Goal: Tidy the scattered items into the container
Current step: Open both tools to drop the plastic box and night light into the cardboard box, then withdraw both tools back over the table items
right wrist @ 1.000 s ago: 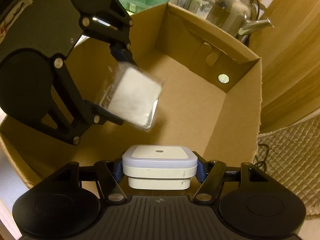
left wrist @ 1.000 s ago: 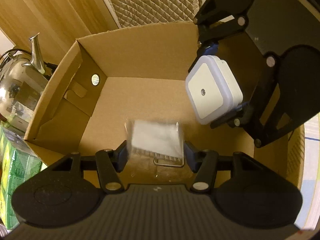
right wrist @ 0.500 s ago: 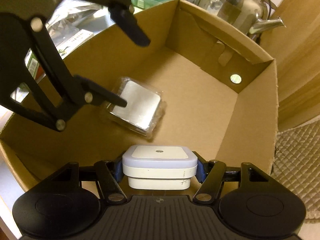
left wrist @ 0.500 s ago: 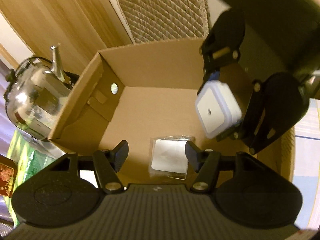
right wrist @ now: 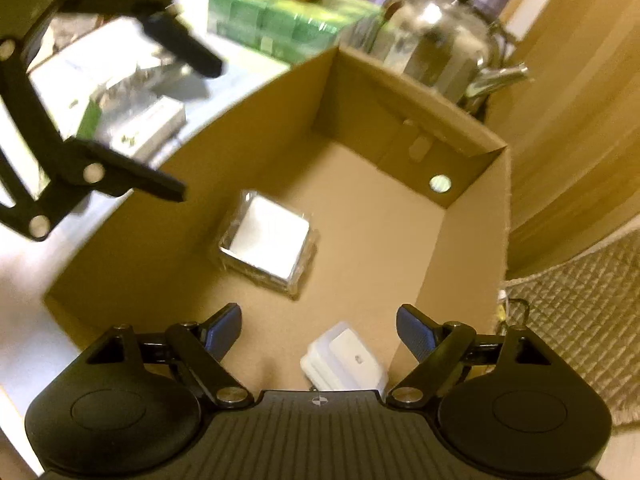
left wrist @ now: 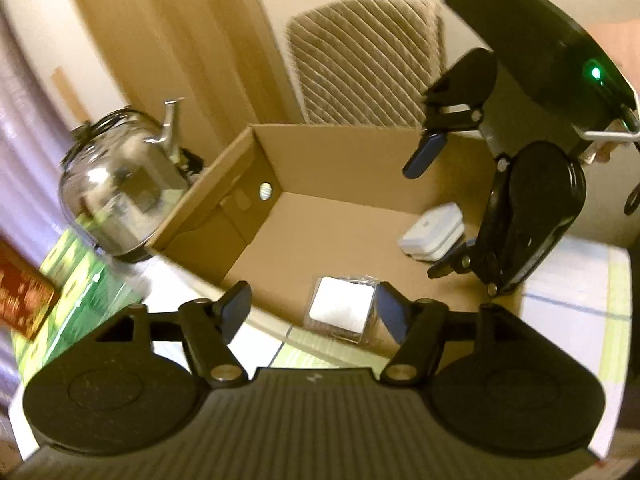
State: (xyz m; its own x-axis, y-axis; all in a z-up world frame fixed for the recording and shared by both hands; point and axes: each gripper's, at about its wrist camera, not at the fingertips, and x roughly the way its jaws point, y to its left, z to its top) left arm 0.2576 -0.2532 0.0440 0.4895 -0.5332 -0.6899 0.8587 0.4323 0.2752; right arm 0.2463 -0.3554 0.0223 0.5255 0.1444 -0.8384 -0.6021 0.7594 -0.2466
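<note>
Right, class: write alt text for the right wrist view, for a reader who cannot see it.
An open cardboard box holds two items: a clear-wrapped white square pack on its floor and a white square device nearer the camera. The right gripper is open and empty above them, the left gripper open at upper left. A steel kettle stands behind the box.

Both wrist cameras are looking down, close, from opposite sides into the shared cardboard box (left wrist: pixel 360 152) (right wrist: pixel 460 264), kettle (left wrist: pixel 116 196) (right wrist: pixel 436 36) at ten and one o'clock.

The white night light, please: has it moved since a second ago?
Yes. It has left the right gripper, which is now open, and dropped to the floor of the cardboard box; the night light lies there.
</note>
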